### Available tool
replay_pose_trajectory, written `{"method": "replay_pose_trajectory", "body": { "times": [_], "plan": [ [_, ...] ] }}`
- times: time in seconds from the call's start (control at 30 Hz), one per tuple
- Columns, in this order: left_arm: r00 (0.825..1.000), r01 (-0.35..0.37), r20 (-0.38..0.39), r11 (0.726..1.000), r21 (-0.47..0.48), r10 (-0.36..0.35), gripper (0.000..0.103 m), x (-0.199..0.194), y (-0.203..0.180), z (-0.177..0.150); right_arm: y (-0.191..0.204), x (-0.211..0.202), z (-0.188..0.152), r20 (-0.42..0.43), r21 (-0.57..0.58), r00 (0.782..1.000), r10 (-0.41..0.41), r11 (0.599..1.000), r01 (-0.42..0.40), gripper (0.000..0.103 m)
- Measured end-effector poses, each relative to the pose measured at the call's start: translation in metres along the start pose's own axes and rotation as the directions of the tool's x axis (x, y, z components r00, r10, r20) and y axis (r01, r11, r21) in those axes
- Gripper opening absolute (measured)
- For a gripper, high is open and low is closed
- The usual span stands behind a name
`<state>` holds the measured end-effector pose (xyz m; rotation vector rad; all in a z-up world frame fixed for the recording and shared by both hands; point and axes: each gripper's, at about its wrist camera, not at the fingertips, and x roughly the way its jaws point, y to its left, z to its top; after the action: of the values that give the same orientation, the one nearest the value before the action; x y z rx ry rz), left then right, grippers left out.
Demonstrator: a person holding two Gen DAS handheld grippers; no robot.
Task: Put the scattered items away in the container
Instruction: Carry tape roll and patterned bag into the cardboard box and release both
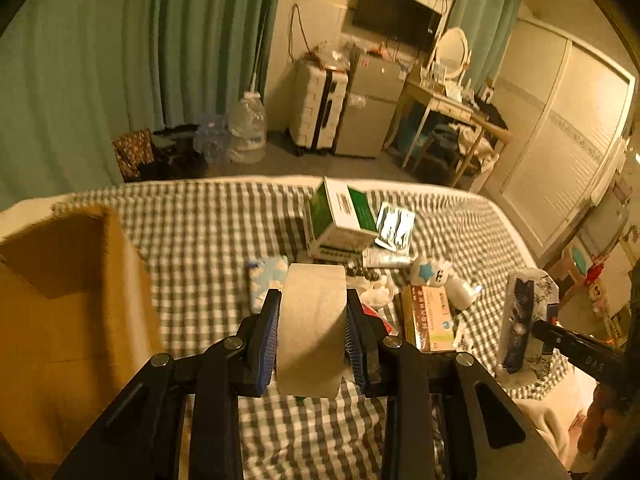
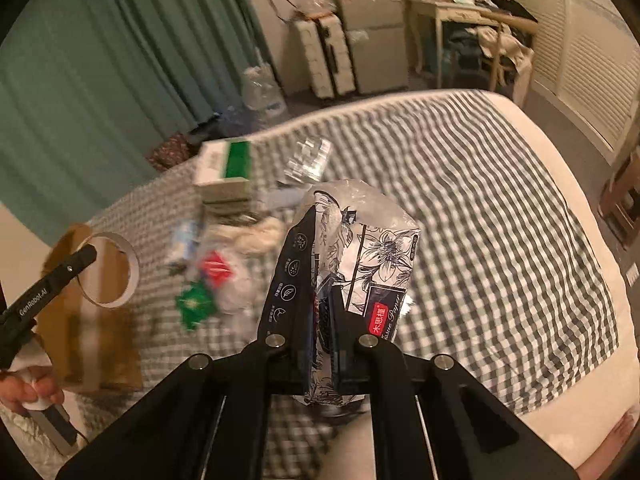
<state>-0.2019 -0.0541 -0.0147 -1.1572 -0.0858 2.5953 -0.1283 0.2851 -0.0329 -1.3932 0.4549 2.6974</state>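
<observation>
My left claw (image 1: 312,320) is clamped on a roll of brown tape (image 1: 313,328), blue pads pressing its flat sides, the roll standing upright between them above the checked bedspread (image 1: 208,240). My right claw (image 2: 320,344) is pinched tight on a soft tissue pack (image 2: 352,256) with a flower print, which stands up out of the jaws, clear of the bed. Just to the left of my left claw stands the open cardboard box (image 1: 68,304), the container. Past the tape the scattered things lie on the bed: a blue cloud-print packet (image 1: 266,276), a red and gold carton (image 1: 430,316), a small white toy with a blue star (image 1: 430,272). Farther on a green and white box (image 1: 342,216) sits tilted on other cartons, a foil packet (image 1: 396,226) just beside it. Beyond the bed stand a white suitcase (image 1: 318,110) and green curtains (image 1: 120,52).
</observation>
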Motion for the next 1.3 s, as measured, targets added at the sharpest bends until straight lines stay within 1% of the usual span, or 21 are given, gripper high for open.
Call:
{"method": "replay_pose_trajectory", "body": {
  "times": [0.13,0.23,0.37,0.4,0.5,0.57,0.63,0.67,0.8,0.83,0.9,0.93,1.0,1.03,1.07,1.1,1.13,1.17,1.23,1.3],
  "plan": [
    [0.999,-0.013,0.031,1.0,-0.023,0.014,0.031,-0.039,0.02,0.003,0.048,-0.028,0.001,0.033,-0.084,0.998,0.057,0.995,-0.054,0.006],
    [0.999,-0.027,0.044,0.999,-0.04,0.029,0.031,-0.068,0.04,0.006,0.085,-0.044,0.002,0.037,-0.135,0.99,0.136,0.982,-0.13,0.006],
    [0.992,-0.098,0.079,0.993,-0.058,0.103,0.031,-0.106,0.077,0.01,0.147,-0.064,0.002,0.048,-0.243,0.974,0.22,0.949,-0.202,0.006],
    [0.989,-0.114,0.086,0.992,-0.062,0.119,0.031,-0.114,0.088,0.009,0.16,-0.066,0.001,0.045,-0.261,0.969,0.242,0.939,-0.223,0.006],
    [0.978,-0.181,0.096,0.982,-0.061,0.186,0.031,-0.131,0.116,0.003,0.213,-0.071,-0.006,-0.001,-0.322,0.94,0.341,0.89,-0.324,0.006],
    [0.972,-0.208,0.098,0.976,-0.072,0.214,0.031,-0.138,0.135,-0.007,0.24,-0.072,-0.016,-0.027,-0.347,0.925,0.379,0.864,-0.364,0.006],
    [0.968,-0.229,0.082,0.968,-0.099,0.238,0.031,-0.138,0.152,-0.017,0.269,-0.066,-0.024,-0.064,-0.369,0.913,0.404,0.84,-0.398,0.006],
    [0.967,-0.238,0.068,0.965,-0.114,0.246,0.031,-0.136,0.16,-0.021,0.283,-0.061,-0.029,-0.088,-0.379,0.906,0.414,0.827,-0.415,0.006],
    [0.967,-0.246,0.024,0.952,-0.18,0.254,0.031,-0.123,0.189,-0.03,0.324,-0.03,-0.049,-0.182,-0.39,0.892,0.413,0.803,-0.451,0.006],
    [0.966,-0.252,0.018,0.95,-0.184,0.259,0.031,-0.121,0.193,-0.032,0.326,-0.023,-0.05,-0.19,-0.393,0.894,0.406,0.803,-0.448,0.006],
    [0.963,-0.264,0.006,0.947,-0.185,0.269,0.031,-0.115,0.199,-0.037,0.337,-0.005,-0.055,-0.208,-0.399,0.906,0.368,0.814,-0.422,0.006],
    [0.962,-0.267,0.0,0.946,-0.184,0.271,0.031,-0.111,0.199,-0.037,0.338,0.001,-0.054,-0.213,-0.395,0.909,0.358,0.82,-0.415,0.006],
    [0.962,-0.27,-0.006,0.945,-0.183,0.274,0.033,-0.106,0.2,-0.04,0.344,0.009,-0.055,-0.231,-0.388,0.905,0.358,0.819,-0.423,0.009],
    [0.962,-0.27,-0.004,0.945,-0.186,0.274,0.035,-0.105,0.201,-0.042,0.344,0.011,-0.053,-0.23,-0.382,0.904,0.36,0.821,-0.424,0.021],
    [0.963,-0.265,-0.001,0.946,-0.187,0.27,0.055,-0.105,0.202,-0.042,0.347,0.012,-0.052,-0.232,-0.378,0.901,0.365,0.82,-0.43,0.036],
    [0.959,-0.276,0.006,0.943,-0.188,0.282,0.086,-0.106,0.201,-0.042,0.344,0.012,-0.049,-0.221,-0.369,0.902,0.37,0.825,-0.429,0.066],
    [0.952,-0.297,0.018,0.935,-0.191,0.306,0.097,-0.108,0.199,-0.041,0.342,0.006,-0.048,-0.195,-0.36,0.907,0.373,0.833,-0.42,0.072],
    [0.94,-0.32,0.062,0.928,-0.191,0.337,0.101,-0.113,0.196,-0.041,0.337,0.003,-0.047,-0.159,-0.361,0.916,0.369,0.841,-0.402,0.072],
    [0.933,-0.324,0.106,0.931,-0.168,0.344,0.101,-0.122,0.194,-0.047,0.329,-0.001,-0.043,-0.119,-0.389,0.927,0.356,0.842,-0.373,0.072],
    [0.932,-0.332,0.106,0.933,-0.142,0.348,0.101,-0.122,0.186,-0.046,0.316,-0.007,-0.039,-0.075,-0.397,0.94,0.332,0.855,-0.333,0.072]
  ]
}}
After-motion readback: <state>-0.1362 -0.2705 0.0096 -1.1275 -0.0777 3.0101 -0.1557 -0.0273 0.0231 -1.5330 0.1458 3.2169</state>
